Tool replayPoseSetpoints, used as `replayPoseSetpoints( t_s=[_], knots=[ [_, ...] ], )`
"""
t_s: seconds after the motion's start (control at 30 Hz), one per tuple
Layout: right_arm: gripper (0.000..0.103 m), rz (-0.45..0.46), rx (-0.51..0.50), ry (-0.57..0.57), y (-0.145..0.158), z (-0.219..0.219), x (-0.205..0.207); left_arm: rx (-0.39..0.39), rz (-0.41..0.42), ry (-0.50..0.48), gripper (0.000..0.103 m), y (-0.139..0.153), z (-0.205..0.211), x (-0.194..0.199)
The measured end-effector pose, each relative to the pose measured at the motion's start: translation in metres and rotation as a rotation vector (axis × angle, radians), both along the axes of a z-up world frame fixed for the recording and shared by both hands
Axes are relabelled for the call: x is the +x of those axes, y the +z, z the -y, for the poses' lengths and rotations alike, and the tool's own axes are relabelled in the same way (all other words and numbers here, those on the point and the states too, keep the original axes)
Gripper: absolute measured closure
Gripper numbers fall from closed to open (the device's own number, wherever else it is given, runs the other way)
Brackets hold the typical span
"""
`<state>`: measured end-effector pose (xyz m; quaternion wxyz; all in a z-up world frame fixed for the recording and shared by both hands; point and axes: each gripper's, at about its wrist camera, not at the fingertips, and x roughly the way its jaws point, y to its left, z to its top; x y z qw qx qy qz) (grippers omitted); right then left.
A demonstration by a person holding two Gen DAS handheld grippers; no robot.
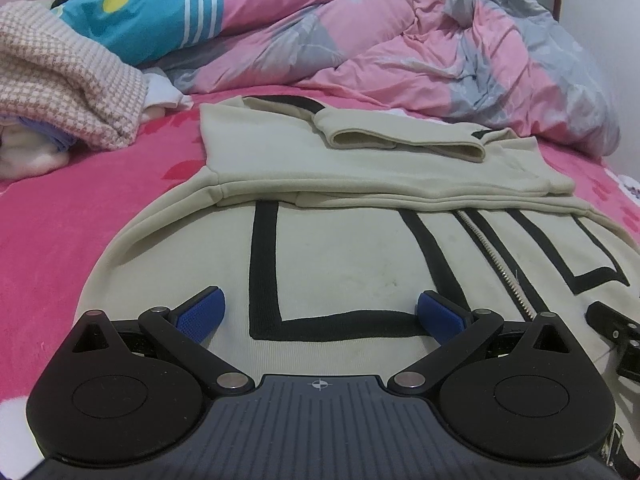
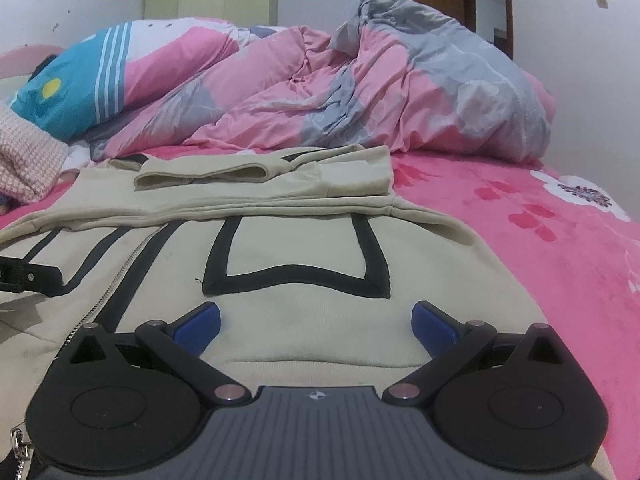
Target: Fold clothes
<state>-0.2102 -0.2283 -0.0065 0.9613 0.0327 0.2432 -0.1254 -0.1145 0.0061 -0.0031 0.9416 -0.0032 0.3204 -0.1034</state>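
Observation:
A cream zip jacket (image 1: 340, 256) with black stripe trim lies flat on the pink bedsheet (image 1: 52, 216), its sleeves folded across the far part (image 1: 400, 144). My left gripper (image 1: 320, 312) hovers low over the jacket's near left hem, open, its blue pads (image 1: 202, 312) wide apart with only cloth beneath. In the right wrist view the same jacket (image 2: 296, 248) fills the middle, with the folded sleeve (image 2: 200, 174) beyond. My right gripper (image 2: 316, 322) is open over the near right hem, nothing held. Each gripper's edge shows in the other's view, the right one (image 1: 616, 336) and the left one (image 2: 28, 278).
A rumpled pink and grey duvet (image 1: 440, 60) is piled at the back of the bed. A checked knit blanket (image 1: 68, 92) and other clothes sit at the left. A blue and pink pillow (image 2: 100, 76) lies behind. Bare pink sheet (image 2: 560, 240) extends right of the jacket.

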Motion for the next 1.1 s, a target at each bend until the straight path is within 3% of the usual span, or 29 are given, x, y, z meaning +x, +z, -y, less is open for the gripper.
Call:
replayPoseSetpoints(
  t_s=[0.23, 0.4, 0.5, 0.6, 0.67, 0.8, 0.97, 1.1],
  knots=[
    [0.000, -0.029, 0.011, -0.005, 0.003, 0.001, 0.004, 0.004, 0.000, -0.002, 0.000, 0.000, -0.001, 0.001],
    [0.000, -0.188, 0.118, -0.117, 0.028, -0.010, 0.021, 0.008, 0.004, 0.000, 0.000, -0.001, 0.000, 0.000],
    [0.000, -0.216, 0.069, -0.183, 0.023, -0.031, 0.024, 0.010, 0.005, 0.000, 0.000, -0.001, 0.000, -0.001],
    [0.000, -0.121, -0.043, -0.256, 0.009, -0.058, 0.011, 0.015, 0.007, 0.000, 0.000, -0.001, 0.001, -0.001],
    [0.000, -0.051, -0.040, -0.293, 0.001, -0.066, -0.003, 0.021, 0.010, 0.001, 0.000, -0.001, 0.002, -0.002],
    [0.000, -0.033, 0.000, -0.298, 0.000, -0.064, -0.010, 0.028, 0.013, 0.003, 0.000, -0.001, 0.003, -0.002],
    [0.000, -0.046, -0.018, -0.296, 0.001, -0.065, -0.007, 0.022, 0.010, 0.001, 0.000, 0.002, 0.001, -0.005],
    [0.000, -0.051, -0.009, -0.257, 0.005, -0.065, -0.015, 0.006, -0.019, -0.048, 0.000, 0.012, -0.014, -0.023]
  ],
)
